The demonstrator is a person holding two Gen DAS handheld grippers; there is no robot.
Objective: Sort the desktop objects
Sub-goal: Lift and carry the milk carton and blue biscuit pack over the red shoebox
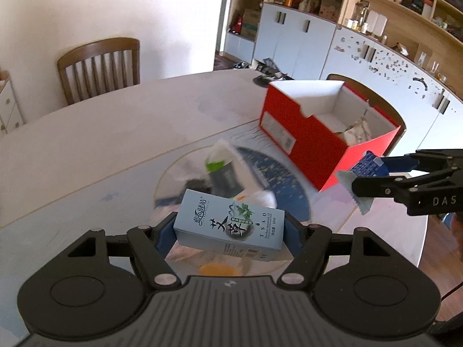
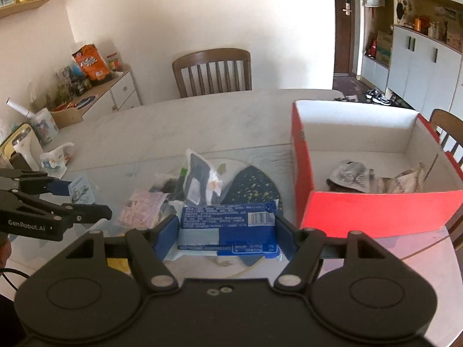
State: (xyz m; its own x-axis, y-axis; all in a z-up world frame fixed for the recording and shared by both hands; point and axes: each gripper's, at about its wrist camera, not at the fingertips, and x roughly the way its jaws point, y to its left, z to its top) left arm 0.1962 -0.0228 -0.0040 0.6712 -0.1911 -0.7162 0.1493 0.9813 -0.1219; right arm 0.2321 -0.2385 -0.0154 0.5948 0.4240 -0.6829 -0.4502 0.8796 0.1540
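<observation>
Pale blue carton (image 1: pixel 228 225), black ink motif; dark blue wrapper (image 2: pixel 228 231); red box (image 2: pixel 376 170), white inside.

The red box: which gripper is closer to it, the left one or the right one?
Right. The right gripper, shut on the blue snack packet, sits just beside the red box and its front corner. The left gripper, holding the light blue carton, is farther back over the pile.

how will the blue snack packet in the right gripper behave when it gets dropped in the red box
The blue snack packet looks like thin plastic film with crimped ends, so it is probably light and somewhat floppy. It spans flat between the right gripper fingers, so its contents may stiffen it. It should land flat in the red box, not roll.
</observation>
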